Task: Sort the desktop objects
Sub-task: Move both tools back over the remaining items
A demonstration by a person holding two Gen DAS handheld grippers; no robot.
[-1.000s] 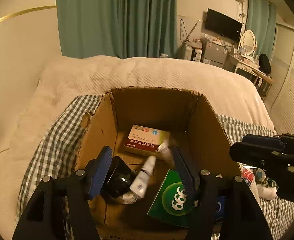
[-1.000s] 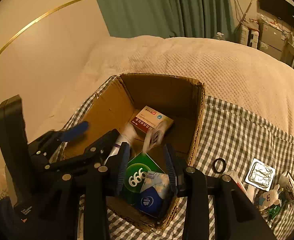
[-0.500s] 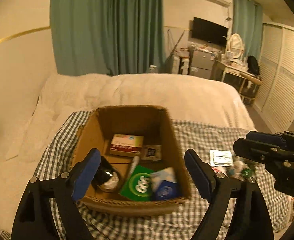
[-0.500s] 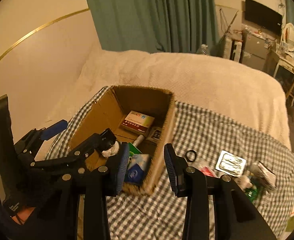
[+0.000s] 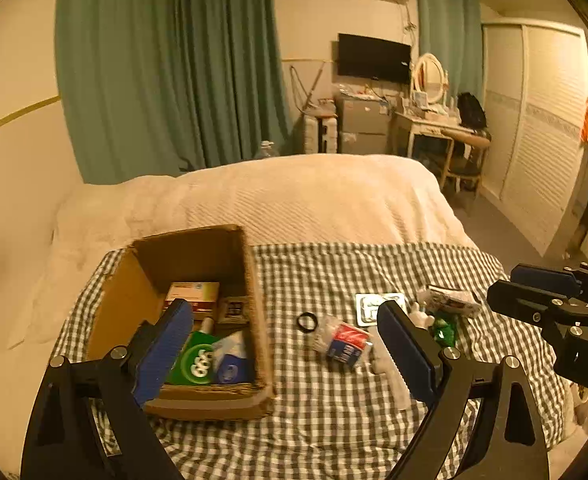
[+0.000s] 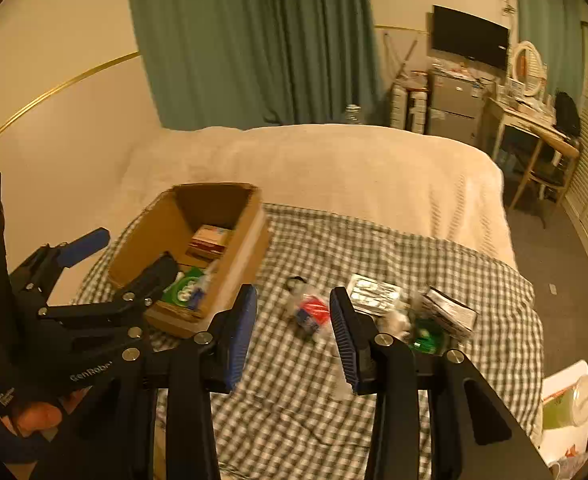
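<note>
Hovering over the checked cloth point(image 5: 334, 412), both grippers, left point(image 5: 285, 344) and right point(image 6: 292, 336), hold empty fingers spread.

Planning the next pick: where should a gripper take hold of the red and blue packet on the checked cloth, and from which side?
Grip the red and blue packet across its short width, coming from above. It lies flat and apart from the black ring, and the right gripper, open, seems nearest.

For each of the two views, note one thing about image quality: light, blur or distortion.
Left wrist view: warm, dim yellow light; fisheye bends the wardrobe doors, yet the cardboard box is fairly sharp. Right wrist view: motion blur smears the red-labelled packet and the checked cloth; corners are dark.
</note>
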